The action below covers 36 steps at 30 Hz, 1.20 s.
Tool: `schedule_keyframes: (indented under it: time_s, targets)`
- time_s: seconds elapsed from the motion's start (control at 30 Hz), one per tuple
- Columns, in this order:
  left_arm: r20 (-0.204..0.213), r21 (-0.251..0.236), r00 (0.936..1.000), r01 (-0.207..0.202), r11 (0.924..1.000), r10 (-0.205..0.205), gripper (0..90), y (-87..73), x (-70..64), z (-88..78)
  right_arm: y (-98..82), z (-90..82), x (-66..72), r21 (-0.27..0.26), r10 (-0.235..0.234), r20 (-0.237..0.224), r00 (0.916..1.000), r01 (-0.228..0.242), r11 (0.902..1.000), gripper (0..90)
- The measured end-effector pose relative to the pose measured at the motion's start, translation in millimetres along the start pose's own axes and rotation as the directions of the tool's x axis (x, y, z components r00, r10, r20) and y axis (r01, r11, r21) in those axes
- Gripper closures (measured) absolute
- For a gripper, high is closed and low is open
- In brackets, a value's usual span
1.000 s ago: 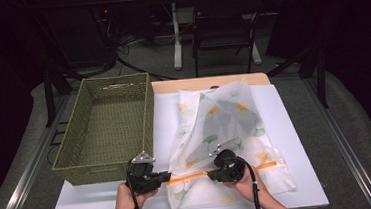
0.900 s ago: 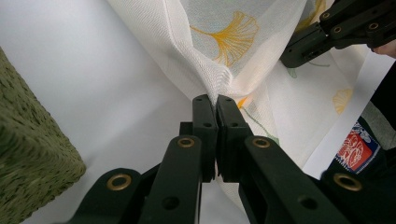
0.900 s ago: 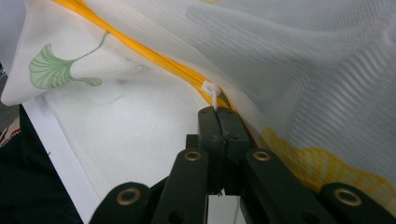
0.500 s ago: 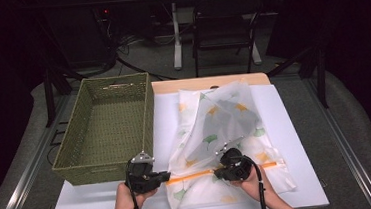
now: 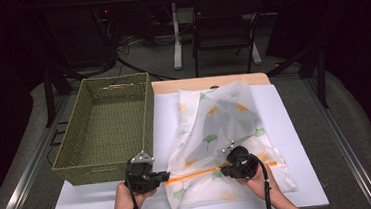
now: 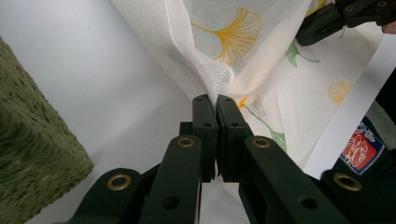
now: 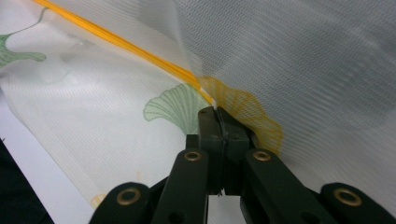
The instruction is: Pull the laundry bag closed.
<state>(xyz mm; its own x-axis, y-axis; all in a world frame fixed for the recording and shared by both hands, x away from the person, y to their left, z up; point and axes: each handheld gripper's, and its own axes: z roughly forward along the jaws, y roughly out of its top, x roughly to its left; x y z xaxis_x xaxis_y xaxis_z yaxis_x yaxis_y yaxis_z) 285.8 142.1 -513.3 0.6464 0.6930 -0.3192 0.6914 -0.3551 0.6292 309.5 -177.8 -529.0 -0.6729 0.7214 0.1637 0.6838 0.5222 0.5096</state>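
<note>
The counter (image 5: 296,141) under my hands is covered with a plain white sheet, and a strip of light wood shows along its far edge. Around it lies grey floor, with a metal rail running down each side. Beyond the counter the room is dark: black stands, cables on the floor, the legs of a pale table (image 5: 179,45) and a dark chair frame (image 5: 223,36).

On the left of the counter stands an empty green woven basket (image 5: 77,158), its near corner just beside my left gripper (image 5: 167,175). The white mesh bag (image 5: 211,132) printed with yellow and green ginkgo leaves lies right of the basket, something dark showing through its upper half, an orange zip line crossing its near end.

My left jaws are clamped on a pinch of the bag's left edge, the fabric bunched between the tips. My right gripper (image 5: 227,168) has its jaws closed on the zip line, where the orange strip ends.
</note>
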Motion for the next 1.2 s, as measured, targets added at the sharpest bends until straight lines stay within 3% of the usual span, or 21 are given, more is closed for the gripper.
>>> schedule_keyframes:
  time_s: [0.63, 1.2]
  targets:
    - [0.001, 0.004, 1.0000, 0.003, 1.0000, -0.003, 88.4, 0.1, 0.6, 0.3, -11.2, -12.8, -17.2, -0.008, 0.052, 0.032, 0.9981, -0.052, 0.9986, 90.0]
    - [-0.002, 0.005, 1.0000, 0.002, 1.0000, -0.002, 88.3, 0.1, 2.0, 0.6, -29.9, -29.6, -39.6, -0.023, 0.130, 0.071, 0.9890, -0.129, 0.9914, 90.0]
